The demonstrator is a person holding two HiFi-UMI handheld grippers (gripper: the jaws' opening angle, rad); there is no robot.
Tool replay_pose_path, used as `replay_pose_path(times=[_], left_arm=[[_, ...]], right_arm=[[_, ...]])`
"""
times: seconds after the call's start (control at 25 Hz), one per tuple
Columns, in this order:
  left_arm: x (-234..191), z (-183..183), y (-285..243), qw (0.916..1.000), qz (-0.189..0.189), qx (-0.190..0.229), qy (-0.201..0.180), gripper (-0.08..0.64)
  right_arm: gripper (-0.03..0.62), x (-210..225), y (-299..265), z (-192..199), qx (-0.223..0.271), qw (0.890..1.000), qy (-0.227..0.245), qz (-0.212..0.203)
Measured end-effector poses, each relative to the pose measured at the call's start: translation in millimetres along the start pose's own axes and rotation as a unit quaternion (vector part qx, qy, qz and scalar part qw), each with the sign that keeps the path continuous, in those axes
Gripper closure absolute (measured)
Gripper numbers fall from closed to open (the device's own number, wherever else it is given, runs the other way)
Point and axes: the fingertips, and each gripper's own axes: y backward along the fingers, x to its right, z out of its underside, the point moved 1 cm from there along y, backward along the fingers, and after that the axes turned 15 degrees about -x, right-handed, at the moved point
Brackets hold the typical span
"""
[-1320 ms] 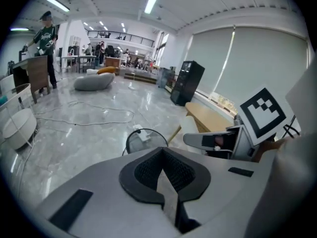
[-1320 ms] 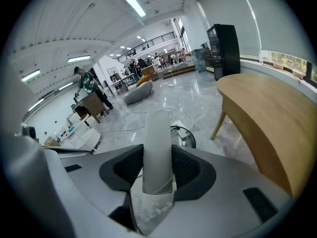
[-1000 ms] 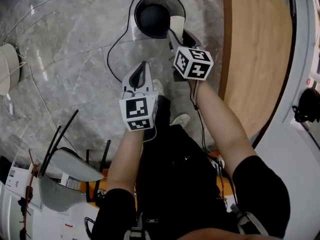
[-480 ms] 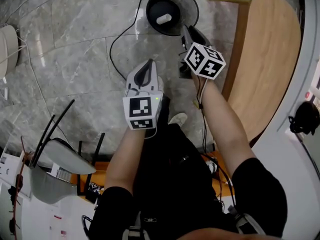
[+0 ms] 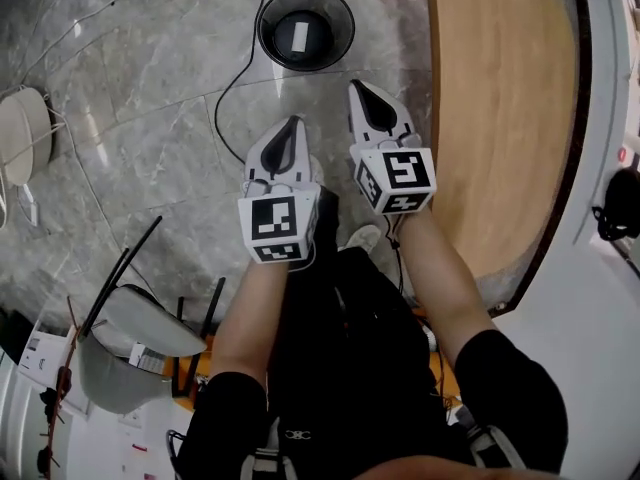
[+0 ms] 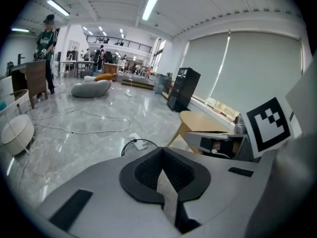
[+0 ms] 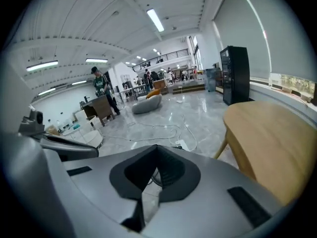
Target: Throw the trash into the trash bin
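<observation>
The black round trash bin [image 5: 335, 13] stands on the grey marble floor at the top of the head view. A white piece of trash [image 5: 298, 36] lies inside it. My right gripper [image 5: 358, 87] is below and to the right of the bin, apart from it; its jaws are closing and stand shut with nothing between them, as the right gripper view [image 7: 157, 148] also shows. My left gripper [image 5: 291, 124] hangs beside it, lower and to the left, shut and empty, with its jaws together in the left gripper view [image 6: 162, 151].
A curved wooden table [image 5: 505, 118] fills the right side, close to my right gripper. A black cable [image 5: 232, 83] runs over the floor from the bin. A chair [image 5: 140, 333] stands at the lower left, a white round thing [image 5: 22, 138] at the left edge.
A second ago my right gripper held the white trash at the bin's rim. The trash dropped into the bin, the gripper drew back beside the left one, and its jaws closed.
</observation>
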Motion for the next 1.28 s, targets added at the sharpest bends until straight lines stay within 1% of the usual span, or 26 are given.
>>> replay_pose_path(times=[0.16, 0.28, 0.4, 0.52, 0.6, 0.64, 0.72, 0.8, 0.88, 1.0, 1.12, 1.28], left_arm=[[44.4, -15.2, 39.5, 0.9994, 0.005, 0.015, -0.032, 0.548], [82.8, -33.4, 71.8, 0.9979, 0.012, 0.031, -0.055, 0.548], [130.1, -55.9, 116.1, 0.9951, 0.019, 0.058, -0.078, 0.548], [177.3, -70.9, 168.3, 0.9931, 0.025, 0.080, -0.082, 0.548], [205.4, -74.4, 204.8, 0.9927, 0.030, 0.087, -0.077, 0.548], [219.5, -76.0, 223.4, 0.9920, 0.030, 0.091, -0.082, 0.548], [248.2, -87.0, 258.8, 0.9881, 0.024, 0.108, -0.106, 0.548], [274.7, -104.5, 292.6, 0.9831, 0.017, 0.133, -0.125, 0.548], [298.1, -112.9, 327.8, 0.9808, 0.010, 0.152, -0.122, 0.548], [328.6, -115.6, 377.8, 0.9774, 0.003, 0.176, -0.118, 0.548], [357.1, -121.6, 425.7, 0.9687, -0.001, 0.208, -0.135, 0.548], [385.5, -133.7, 475.0, 0.9566, 0.017, 0.255, -0.141, 0.548]], right_arm=[[0.581, 8.7, 89.8, -6.8, 0.040, 0.999, -0.022, 0.025], [0.581, 19.9, 165.6, -14.7, 0.078, 0.995, -0.034, 0.053], [0.581, 36.7, 242.6, -16.4, 0.110, 0.989, -0.035, 0.093], [0.581, 53.0, 324.9, -10.5, 0.133, 0.981, -0.045, 0.132], [0.581, 57.9, 382.5, -3.3, 0.145, 0.977, -0.054, 0.149], [0.581, 60.4, 410.9, -0.4, 0.152, 0.974, -0.059, 0.155], [0.581, 69.3, 462.0, -2.6, 0.173, 0.969, -0.065, 0.166], [0.581, 78.8, 507.7, -14.9, 0.201, 0.962, -0.067, 0.172], [0.581, 80.0, 554.6, -25.7, 0.223, 0.957, -0.068, 0.171], [0.581, 71.5, 619.8, -40.1, 0.252, 0.952, -0.070, 0.159], [0.581, 61.9, 672.8, -53.3, 0.276, 0.946, -0.056, 0.160], [0.581, 46.7, 722.3, -73.3, 0.299, 0.939, -0.035, 0.167]])
